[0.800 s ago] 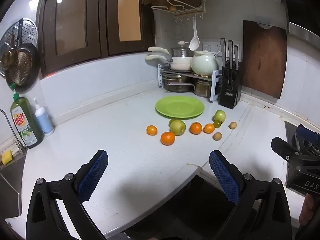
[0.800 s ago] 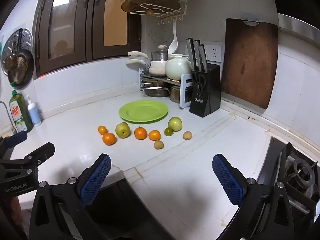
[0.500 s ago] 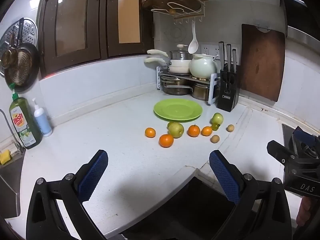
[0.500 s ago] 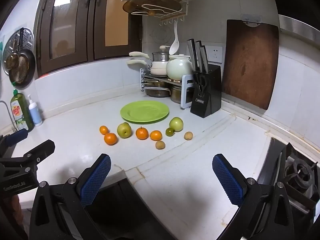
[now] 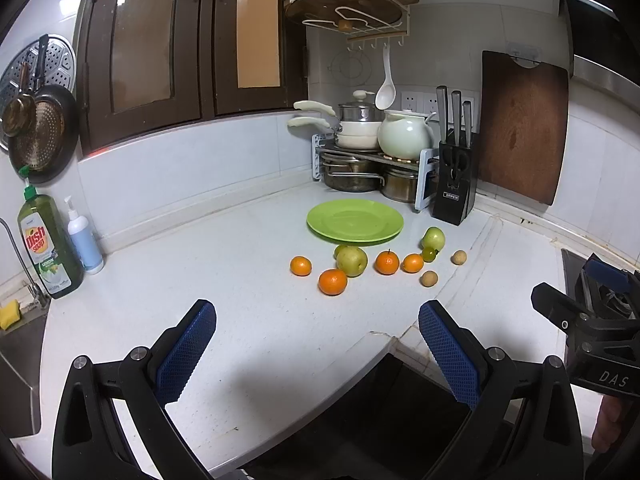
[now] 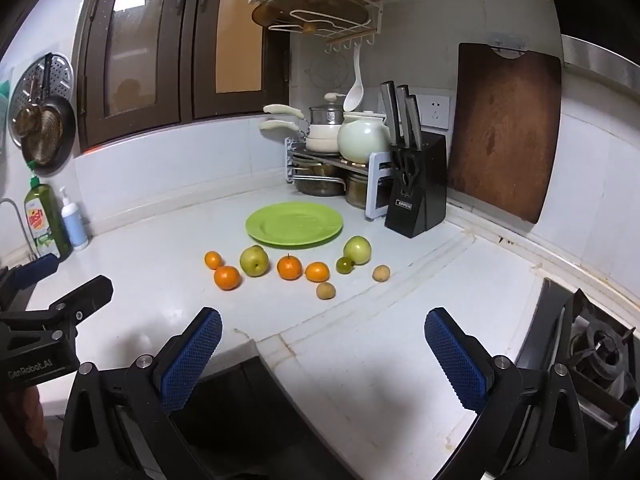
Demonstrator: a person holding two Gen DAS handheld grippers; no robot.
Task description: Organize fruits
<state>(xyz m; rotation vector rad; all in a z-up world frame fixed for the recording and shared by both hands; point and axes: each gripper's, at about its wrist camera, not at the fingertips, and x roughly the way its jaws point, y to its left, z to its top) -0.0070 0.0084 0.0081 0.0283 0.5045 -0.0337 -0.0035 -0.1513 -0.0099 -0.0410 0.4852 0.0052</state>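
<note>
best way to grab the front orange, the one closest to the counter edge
Take the front orange across its widest middle, pads on its left and right sides, coming in from the counter edge. It is round, so a lower or higher grip could slip off. It sits ahead of the other fruit; only the small orange behind it is close. The left claw is wide open and nearer its side.

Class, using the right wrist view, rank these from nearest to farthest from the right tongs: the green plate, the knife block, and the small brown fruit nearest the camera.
1. Small brown fruit, front, ahead of the right tongs.
2. Green plate, centre, behind the fruit row.
3. Knife block, back right.
</note>
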